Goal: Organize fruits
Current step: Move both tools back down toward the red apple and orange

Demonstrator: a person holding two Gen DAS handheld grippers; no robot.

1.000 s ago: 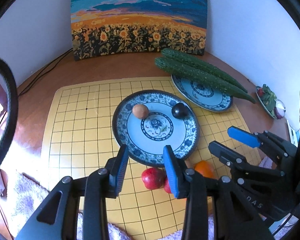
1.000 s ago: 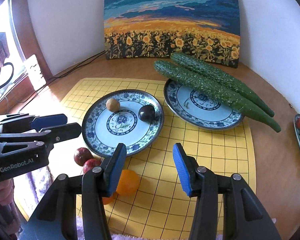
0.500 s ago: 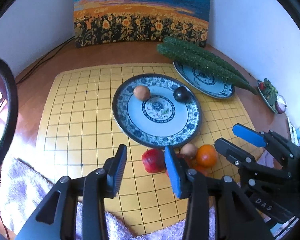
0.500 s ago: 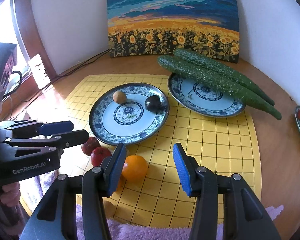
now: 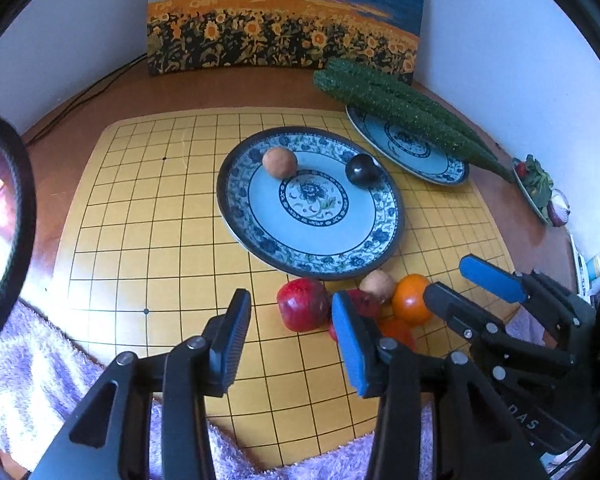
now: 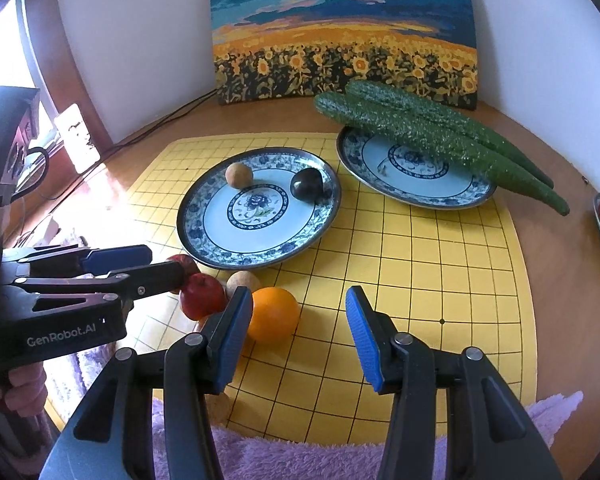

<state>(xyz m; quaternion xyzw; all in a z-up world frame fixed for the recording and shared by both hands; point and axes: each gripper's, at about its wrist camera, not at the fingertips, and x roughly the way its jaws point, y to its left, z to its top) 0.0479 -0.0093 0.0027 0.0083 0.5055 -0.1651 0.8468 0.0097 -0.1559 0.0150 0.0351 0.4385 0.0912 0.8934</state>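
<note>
Blue-and-white porcelain forms the two containers on the yellow grid mat (image 6: 420, 280). The near plate (image 6: 204, 216) holds two items, well apart: a small tan round fruit (image 6: 239, 175) toward its far left rim and a dark plum-like fruit (image 6: 307, 185) toward its far right rim. The far plate (image 6: 380, 184) carries two long cucumbers (image 6: 440, 136) laid across it, their ends overhanging the rim. The task appears partly complete: five fruits remain loose on the mat just below the near plate, in one tight cluster. The cluster consists of a red apple (image 5: 303, 309), a second red fruit (image 5: 364, 304) largely hidden behind a finger, a tan fruit (image 5: 377, 285), an orange (image 5: 414, 299), and another orange-red fruit (image 5: 396, 330) beneath it. The left gripper (image 5: 290, 344) hangs just in front of the red apple; its jaws have just been opening, stand moderately apart, and hold nothing. The right gripper (image 6: 296, 332) sits beside the orange with jaws moderately apart and empty.
</note>
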